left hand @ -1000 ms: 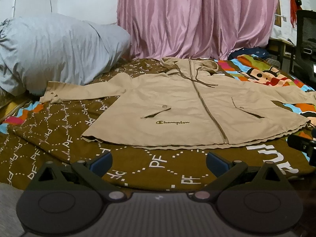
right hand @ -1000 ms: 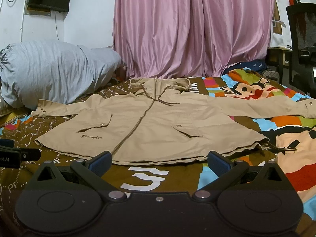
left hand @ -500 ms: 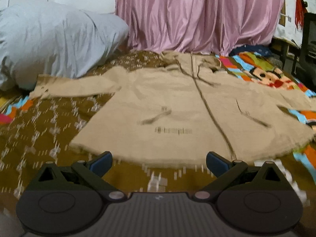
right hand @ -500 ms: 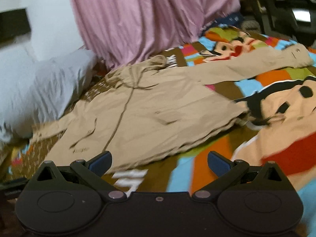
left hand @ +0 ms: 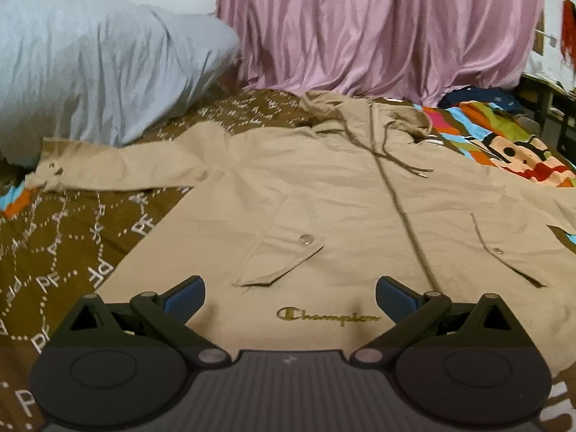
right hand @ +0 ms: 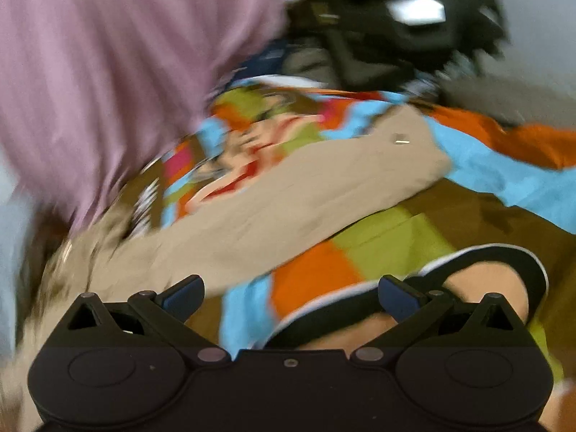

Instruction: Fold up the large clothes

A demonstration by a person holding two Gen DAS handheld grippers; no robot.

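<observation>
A tan hooded jacket [left hand: 324, 194] with a Champion logo lies flat, front up, zipped, on the bed. Its left sleeve [left hand: 118, 169] stretches out to the left. My left gripper [left hand: 289, 297] is open and empty, low over the jacket's hem by the logo. In the blurred right wrist view the jacket's other sleeve [right hand: 306, 201] runs across the colourful bedspread to its cuff [right hand: 406, 144]. My right gripper [right hand: 289, 297] is open and empty, just short of that sleeve.
A big grey pillow [left hand: 93, 72] lies at the back left. Pink curtains [left hand: 378, 28] hang behind the bed. The bedspread is brown with white letters [left hand: 64, 252] on the left and a bright cartoon print [right hand: 486, 180] on the right. A black chair [right hand: 414, 18] stands beyond the bed.
My left gripper has moved forward over the jacket's hem. My right gripper has swung right and forward, from facing the whole jacket to facing the right sleeve. Both stay open.
</observation>
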